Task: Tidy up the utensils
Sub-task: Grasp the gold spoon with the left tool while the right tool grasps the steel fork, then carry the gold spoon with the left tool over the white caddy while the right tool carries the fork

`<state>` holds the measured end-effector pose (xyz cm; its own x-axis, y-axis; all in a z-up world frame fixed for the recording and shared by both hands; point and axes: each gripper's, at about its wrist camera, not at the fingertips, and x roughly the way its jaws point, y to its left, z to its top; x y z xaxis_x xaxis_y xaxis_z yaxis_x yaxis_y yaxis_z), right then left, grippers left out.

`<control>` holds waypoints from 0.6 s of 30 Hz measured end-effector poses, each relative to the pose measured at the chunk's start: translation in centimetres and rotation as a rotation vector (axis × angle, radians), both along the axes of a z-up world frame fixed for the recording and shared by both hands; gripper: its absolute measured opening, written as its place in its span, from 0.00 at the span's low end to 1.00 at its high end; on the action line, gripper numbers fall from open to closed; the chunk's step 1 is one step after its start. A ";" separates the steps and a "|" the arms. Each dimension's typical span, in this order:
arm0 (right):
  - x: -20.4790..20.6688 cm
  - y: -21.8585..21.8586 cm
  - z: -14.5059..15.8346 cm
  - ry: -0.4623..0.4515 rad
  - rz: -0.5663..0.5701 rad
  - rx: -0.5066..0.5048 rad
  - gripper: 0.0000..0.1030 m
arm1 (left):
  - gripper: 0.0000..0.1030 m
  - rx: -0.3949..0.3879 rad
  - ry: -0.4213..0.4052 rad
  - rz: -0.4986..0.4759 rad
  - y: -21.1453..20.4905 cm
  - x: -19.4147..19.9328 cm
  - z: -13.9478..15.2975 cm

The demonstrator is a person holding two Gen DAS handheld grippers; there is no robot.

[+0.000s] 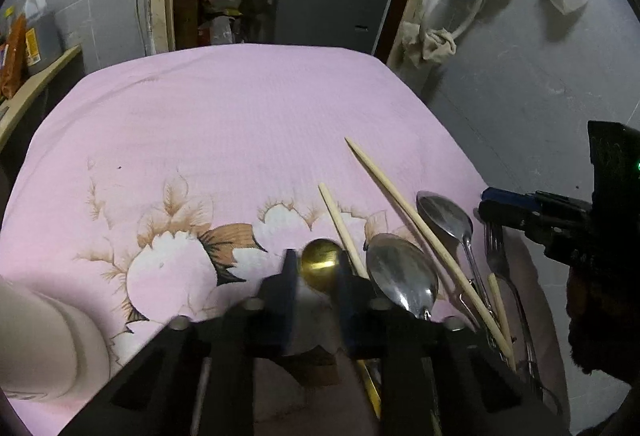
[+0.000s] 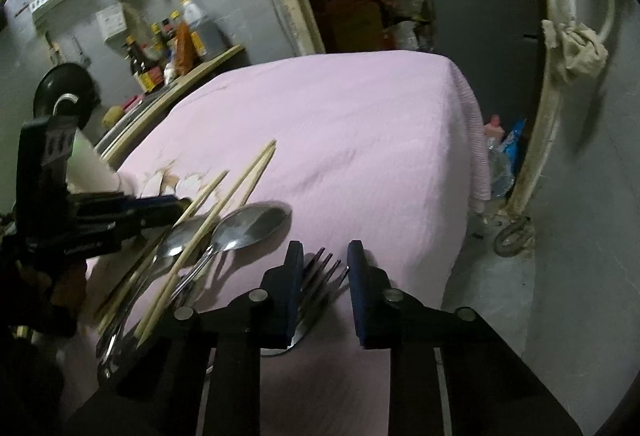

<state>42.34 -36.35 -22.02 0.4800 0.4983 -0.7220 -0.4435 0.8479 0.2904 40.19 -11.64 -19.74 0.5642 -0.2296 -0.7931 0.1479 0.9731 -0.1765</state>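
Note:
A pile of utensils lies on the pink floral cloth [image 1: 240, 124]. In the left wrist view my left gripper [image 1: 318, 270] is open, its fingers on either side of a gold spoon [image 1: 320, 268]. Beside it lie a large steel spoon [image 1: 400, 276], a smaller steel spoon [image 1: 446, 214], wooden chopsticks [image 1: 400, 204] and a fork [image 1: 498, 256]. My right gripper shows at the right edge [image 1: 492, 202]. In the right wrist view my right gripper [image 2: 322, 260] is open over the forks [image 2: 320, 276]. Spoons [image 2: 248, 224] and chopsticks [image 2: 240, 180] lie to its left, by my left gripper [image 2: 176, 206].
A pale cup-like object [image 1: 44, 336] stands at the lower left on the cloth. A wooden shelf with bottles [image 2: 176, 44] runs along the table's left side. The cloth's right edge [image 2: 476, 140] drops to the floor. A doorway with a dark cabinet [image 1: 320, 4] is behind the table.

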 end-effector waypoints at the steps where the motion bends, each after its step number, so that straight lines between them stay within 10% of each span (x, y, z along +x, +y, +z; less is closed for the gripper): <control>1: 0.1 -0.1 0.1 0.008 0.007 0.014 0.19 | 0.11 -0.006 0.004 0.000 0.0 0.0 0.0; 18: -3.8 -0.1 4.7 -0.002 -0.147 0.074 0.03 | 0.02 -0.027 -0.011 0.064 1.1 -1.8 3.0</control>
